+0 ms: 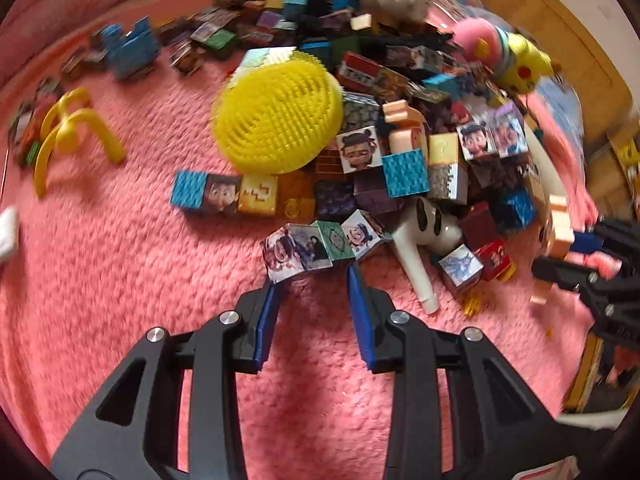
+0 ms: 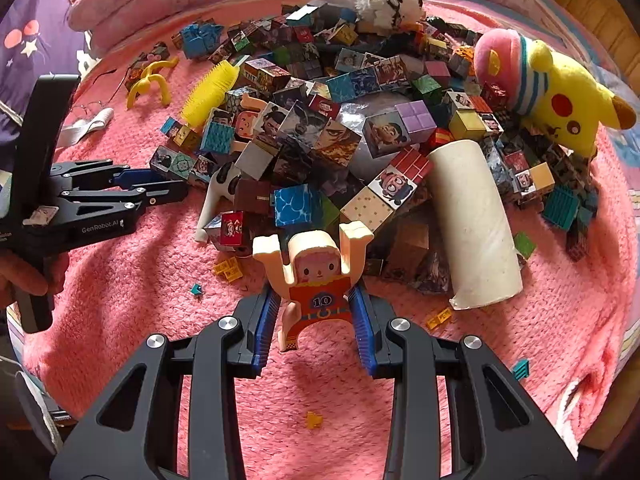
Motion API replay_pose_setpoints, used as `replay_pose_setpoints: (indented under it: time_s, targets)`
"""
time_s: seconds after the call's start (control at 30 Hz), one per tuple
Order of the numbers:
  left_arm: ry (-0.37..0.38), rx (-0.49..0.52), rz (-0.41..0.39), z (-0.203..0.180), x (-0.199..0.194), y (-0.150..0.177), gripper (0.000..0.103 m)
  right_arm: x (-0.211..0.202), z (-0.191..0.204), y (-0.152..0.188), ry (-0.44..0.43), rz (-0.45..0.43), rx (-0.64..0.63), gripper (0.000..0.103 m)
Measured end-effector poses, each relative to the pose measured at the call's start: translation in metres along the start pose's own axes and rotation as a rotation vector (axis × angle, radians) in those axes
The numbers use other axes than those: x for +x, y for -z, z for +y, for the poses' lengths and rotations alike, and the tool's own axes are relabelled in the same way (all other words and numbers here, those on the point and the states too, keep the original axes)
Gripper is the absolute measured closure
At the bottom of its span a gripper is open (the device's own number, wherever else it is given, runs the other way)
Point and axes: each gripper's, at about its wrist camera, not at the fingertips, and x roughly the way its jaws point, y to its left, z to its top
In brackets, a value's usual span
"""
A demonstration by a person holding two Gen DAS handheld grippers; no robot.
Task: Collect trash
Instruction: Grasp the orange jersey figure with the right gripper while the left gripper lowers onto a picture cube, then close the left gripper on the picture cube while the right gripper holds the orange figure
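Figurine [image 2: 316, 280] is being gripped upright between the right gripper [image 2: 316, 316] pads; left gripper [image 1: 312, 304] is being held open, empty, just short of the cube pile [image 1: 320, 246].

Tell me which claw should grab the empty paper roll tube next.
Left. The right claw is shut on the wooden figure, so it's busy. The left claw is open and empty, though the paper tube lies nearer the right side, so it must reach across.

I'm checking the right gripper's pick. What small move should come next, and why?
Probably lift the right gripper straight up: its fingers already flank the wooden figure at the waist, and the figure's raised arms overlap the cube pile, so a sideways pull might scatter blocks.
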Motion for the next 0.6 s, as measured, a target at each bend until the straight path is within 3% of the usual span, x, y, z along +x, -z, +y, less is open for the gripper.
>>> replay_pose_setpoints:
  time_s: [0.3, 0.47, 0.6]
  targets:
    - [-0.059, 0.17, -0.034, -0.015, 0.006, -0.002, 0.071, 0.002, 0.004, 0.002, -0.006, 0.005, 0.009, 0.07]
    - [-0.073, 0.18, -0.046, -0.024, 0.011, -0.008, 0.071, 0.005, 0.006, 0.002, -0.005, 0.012, 0.002, 0.07]
    - [-0.069, 0.153, -0.07, -0.027, 0.01, -0.008, 0.08, 0.008, 0.008, 0.001, -0.009, 0.014, 0.007, 0.07]
